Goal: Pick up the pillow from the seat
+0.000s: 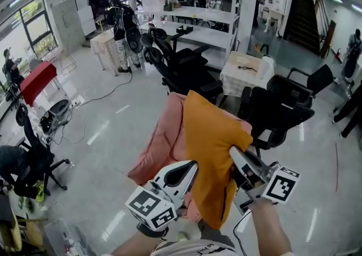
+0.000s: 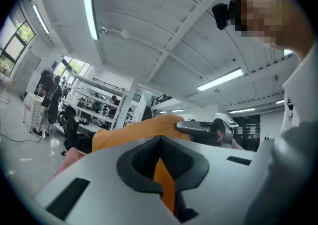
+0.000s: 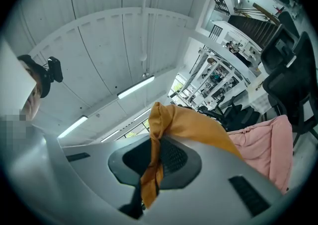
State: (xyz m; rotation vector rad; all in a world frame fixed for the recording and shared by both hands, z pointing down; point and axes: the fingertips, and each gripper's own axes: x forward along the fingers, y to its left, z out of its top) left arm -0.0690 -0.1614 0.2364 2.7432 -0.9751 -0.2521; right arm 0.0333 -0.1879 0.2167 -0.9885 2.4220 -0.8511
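An orange pillow [image 1: 212, 147] hangs in the air in front of me, held up between both grippers. My left gripper [image 1: 191, 171] is shut on the pillow's left edge, and orange cloth [image 2: 164, 182] shows pinched between its jaws in the left gripper view. My right gripper [image 1: 235, 159] is shut on the right edge, with a fold of orange cloth [image 3: 151, 169] caught in its jaws. Behind and below the pillow lies a pink cushion [image 1: 161, 142], also visible in the right gripper view as pink cloth [image 3: 263, 144]. The seat itself is hidden under it.
Black office chairs [image 1: 274, 111] stand right and behind, more of them [image 1: 181, 68] further back by white shelving [image 1: 192, 17]. A small cloth-covered table [image 1: 243, 74] sits beyond. Grey glossy floor [image 1: 107, 125] spreads to the left; people stand at the back.
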